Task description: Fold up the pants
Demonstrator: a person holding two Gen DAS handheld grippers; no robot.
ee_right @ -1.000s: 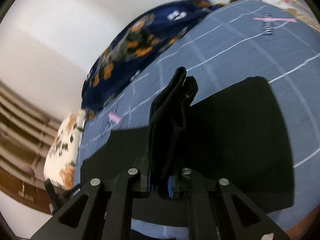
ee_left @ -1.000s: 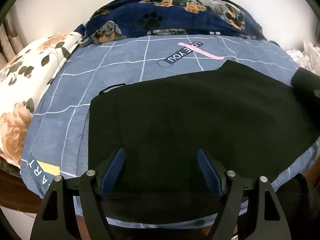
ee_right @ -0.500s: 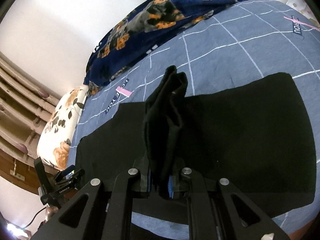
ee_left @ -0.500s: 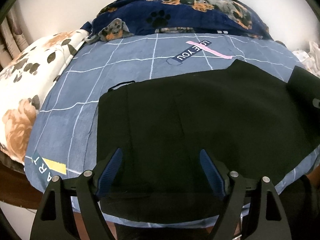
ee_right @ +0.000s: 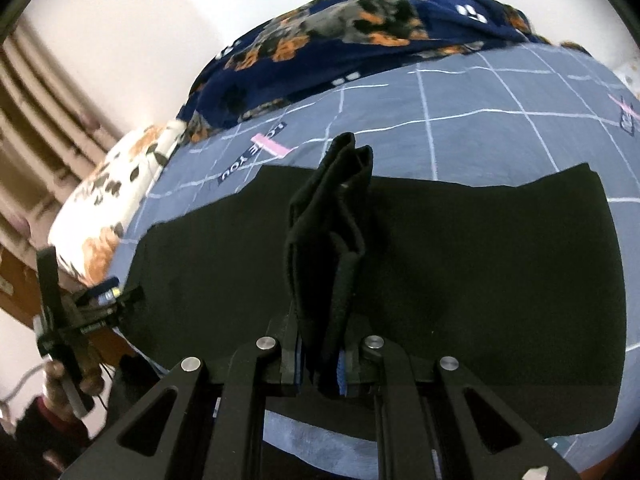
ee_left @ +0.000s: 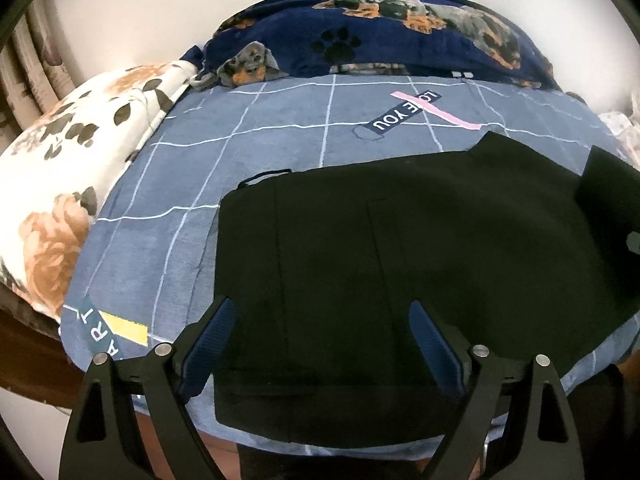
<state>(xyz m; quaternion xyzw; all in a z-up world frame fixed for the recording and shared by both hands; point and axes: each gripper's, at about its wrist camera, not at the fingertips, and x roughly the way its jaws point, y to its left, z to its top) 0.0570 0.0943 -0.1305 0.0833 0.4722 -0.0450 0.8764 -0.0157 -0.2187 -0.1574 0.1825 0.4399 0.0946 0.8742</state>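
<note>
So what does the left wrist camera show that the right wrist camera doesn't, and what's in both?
Only the left wrist view shows the left gripper head-on, open over the waist end of the black pants, plus a yellow patch on the sheet. Only the right wrist view shows the right gripper shut on a raised bunch of pants cloth, and the left gripper from the side. Both show the blue grid sheet, dog-print blanket and floral pillow.
</note>
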